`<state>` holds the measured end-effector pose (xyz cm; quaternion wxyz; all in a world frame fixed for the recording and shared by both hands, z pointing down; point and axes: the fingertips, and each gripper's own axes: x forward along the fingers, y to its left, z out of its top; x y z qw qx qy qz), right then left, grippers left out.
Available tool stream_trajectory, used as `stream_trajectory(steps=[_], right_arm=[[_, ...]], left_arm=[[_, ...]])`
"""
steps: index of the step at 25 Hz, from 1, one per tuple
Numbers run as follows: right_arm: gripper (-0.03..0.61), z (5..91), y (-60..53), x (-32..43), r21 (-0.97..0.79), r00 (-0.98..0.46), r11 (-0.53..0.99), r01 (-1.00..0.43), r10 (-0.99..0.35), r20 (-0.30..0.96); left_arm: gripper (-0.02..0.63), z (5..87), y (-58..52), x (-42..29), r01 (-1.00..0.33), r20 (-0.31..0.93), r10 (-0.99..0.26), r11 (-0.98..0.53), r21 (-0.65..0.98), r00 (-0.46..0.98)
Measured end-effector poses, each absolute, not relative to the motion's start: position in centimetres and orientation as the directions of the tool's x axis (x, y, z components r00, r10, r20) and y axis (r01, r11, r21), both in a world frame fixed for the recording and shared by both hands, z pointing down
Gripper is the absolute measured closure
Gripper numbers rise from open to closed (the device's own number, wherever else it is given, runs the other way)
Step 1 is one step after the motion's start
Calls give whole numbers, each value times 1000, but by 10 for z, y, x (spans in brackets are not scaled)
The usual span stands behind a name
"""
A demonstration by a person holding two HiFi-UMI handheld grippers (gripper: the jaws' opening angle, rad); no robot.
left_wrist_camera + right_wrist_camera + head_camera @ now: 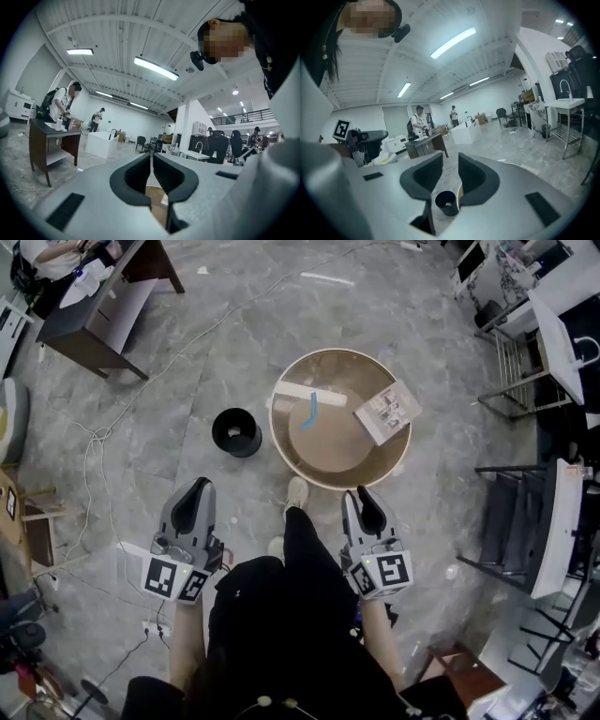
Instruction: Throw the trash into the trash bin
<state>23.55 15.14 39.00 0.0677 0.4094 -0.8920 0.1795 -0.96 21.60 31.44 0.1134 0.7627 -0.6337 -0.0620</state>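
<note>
A black trash bin (236,432) stands on the floor just left of a round brown table (281,442). On the table lie a white strip (309,395), a bent blue straw (309,412) and a printed paper (387,412). My left gripper (200,486) hangs low, short of the bin, jaws closed to a thin slit and empty (151,157). My right gripper (361,491) sits at the table's near edge. Its jaws stand apart with nothing between them (450,161); the bin (446,202) shows through the gap, and something small and pale lies inside it.
A dark desk (103,306) stands at the far left, with cables (98,442) trailing over the grey floor. Metal racks (516,381) and a black frame (506,521) line the right side. The person's shoe (296,491) is at the table's near rim.
</note>
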Motion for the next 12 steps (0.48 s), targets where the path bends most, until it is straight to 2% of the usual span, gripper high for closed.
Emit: stream_trajectory(steps=[6,12], right_arm=[[445,474,55,202,-324,-668,586,-743,-612,423],[436,573,-8,165,-429,-625,455,-780,-534,570]], left_arm=[[606,348,157,-28,-947,149,-984,-50,317,102],[606,432,117,-42,-940,332,-937,13,341,107]])
